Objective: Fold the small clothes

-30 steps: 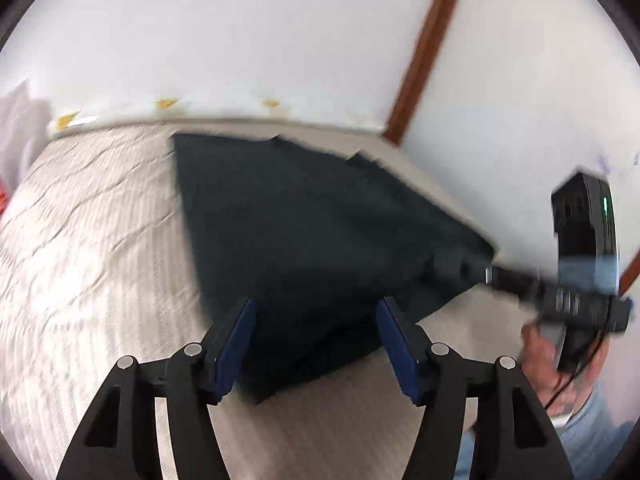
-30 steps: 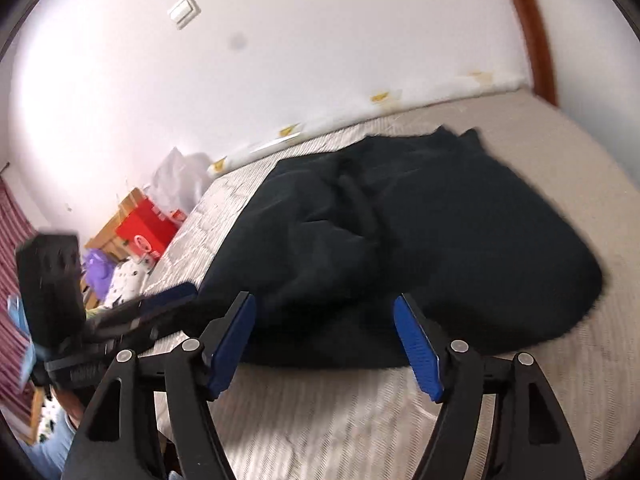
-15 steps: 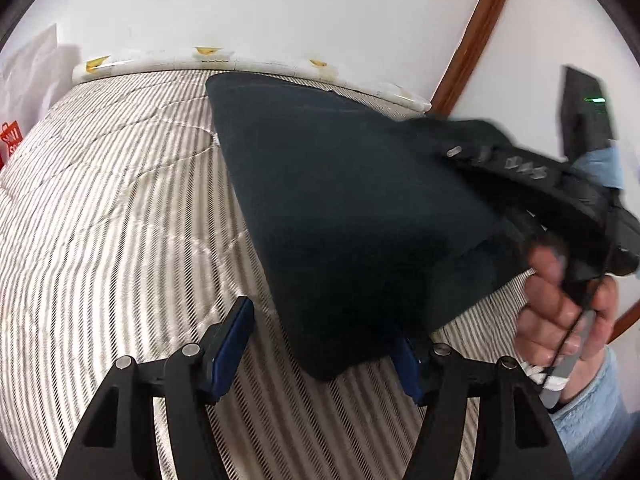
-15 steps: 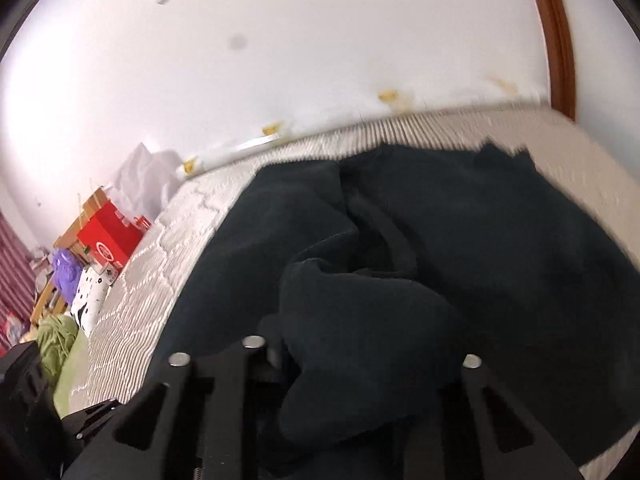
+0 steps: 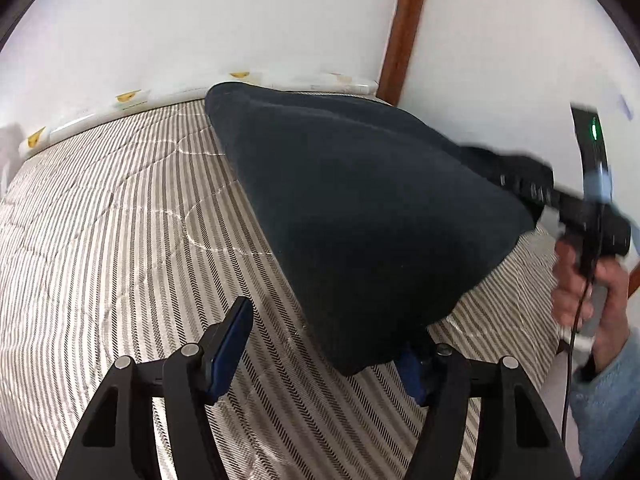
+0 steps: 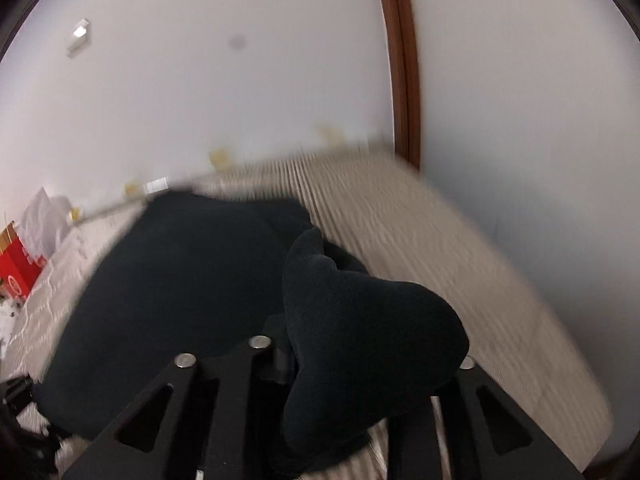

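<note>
A dark navy garment [image 5: 360, 208] lies on the striped mattress [image 5: 120, 260], its right side lifted off the bed. My right gripper [image 5: 528, 188] holds that raised edge. In the right wrist view a bunch of the dark cloth [image 6: 372, 320] fills the space between the fingers of the right gripper [image 6: 360, 360] and hides the pads; its jaws are opening slightly. My left gripper [image 5: 324, 332] stands open at the garment's near corner. The corner drapes over its right finger, and the left blue pad [image 5: 230, 344] is bare above the mattress.
White walls and a brown wooden door frame [image 5: 404, 28] border the bed's far right corner. A red box [image 6: 16, 268] and a white bag [image 6: 44, 220] stand past the bed's left side. A person's hand [image 5: 592, 292] in a blue sleeve [image 5: 608, 408] grips the right tool.
The right gripper closed on the garment's right edge and raised it from the bed. The left gripper moved in, so the near corner now covers its right finger.
</note>
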The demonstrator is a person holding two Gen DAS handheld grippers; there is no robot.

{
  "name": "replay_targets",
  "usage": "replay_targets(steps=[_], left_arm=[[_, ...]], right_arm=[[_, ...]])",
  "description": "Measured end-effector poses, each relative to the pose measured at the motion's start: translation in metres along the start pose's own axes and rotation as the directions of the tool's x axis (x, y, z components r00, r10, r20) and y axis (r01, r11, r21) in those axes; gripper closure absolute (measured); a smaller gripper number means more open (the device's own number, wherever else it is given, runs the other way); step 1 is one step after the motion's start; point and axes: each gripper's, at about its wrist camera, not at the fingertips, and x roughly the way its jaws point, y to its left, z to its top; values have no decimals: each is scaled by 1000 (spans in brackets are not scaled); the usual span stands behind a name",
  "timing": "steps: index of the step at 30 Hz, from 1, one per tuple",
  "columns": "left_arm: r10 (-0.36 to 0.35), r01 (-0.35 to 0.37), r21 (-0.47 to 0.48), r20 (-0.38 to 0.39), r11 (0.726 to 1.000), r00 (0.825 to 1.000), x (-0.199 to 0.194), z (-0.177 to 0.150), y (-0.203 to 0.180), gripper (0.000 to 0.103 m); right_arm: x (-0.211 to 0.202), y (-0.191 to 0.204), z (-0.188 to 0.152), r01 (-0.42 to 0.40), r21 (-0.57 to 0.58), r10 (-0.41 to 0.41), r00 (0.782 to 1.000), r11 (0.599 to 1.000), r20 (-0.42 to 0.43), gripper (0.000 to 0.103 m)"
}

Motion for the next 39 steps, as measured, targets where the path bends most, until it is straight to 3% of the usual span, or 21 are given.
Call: replay_targets(steps=[1,4,7,8,10,13,18,23,27,33,39], left_arm=[[-13,13,-15,2,1000,1000,-1,0,2,48],[-94,94,-65,1,994,996,1,0,6,74],[-75,77,-63,35,995,997,-5,0,5,79],[-75,78,-74,45,994,996,-7,-1,7,80],[-60,65,-99,60,993,996,-14,-3,14,81],[-6,18,-124,92,992,996,-32,-4,31,82],[74,-53,-186,108,981,991,-59,-18,76,82],[147,-118,-249,101,961,984,-86,-40,118,82],[138,-105,-296,94,949,986,-85,-47,133,82],[138,-108,-307,77,946,987,-86,-55,132,78],[96,-70,-340,59,938,994,-97,-69,138,67]], right_arm=[[2,-4,-7,1,5,-1,1000,1000,-25,63],[-15,-12,-19,24,33,-25,1000,999,15,45],[-16,-17,-24,15,74,-14,1000,997,-13,48],[-13,-15,-24,16,71,-13,999,997,-33,67],[-10,-7,-24,-43,57,45,998,997,-42,86],[-8,20,-22,-31,18,31,999,999,-31,87],[-8,56,-25,-142,4,142,989,990,-41,88],[-6,115,-34,-230,-59,227,972,971,-60,88],[-11,141,-40,-266,-97,260,963,959,-67,88],[-14,132,-44,-284,-95,276,957,954,-91,85],[-31,124,-47,-227,-152,215,972,962,-95,68]])
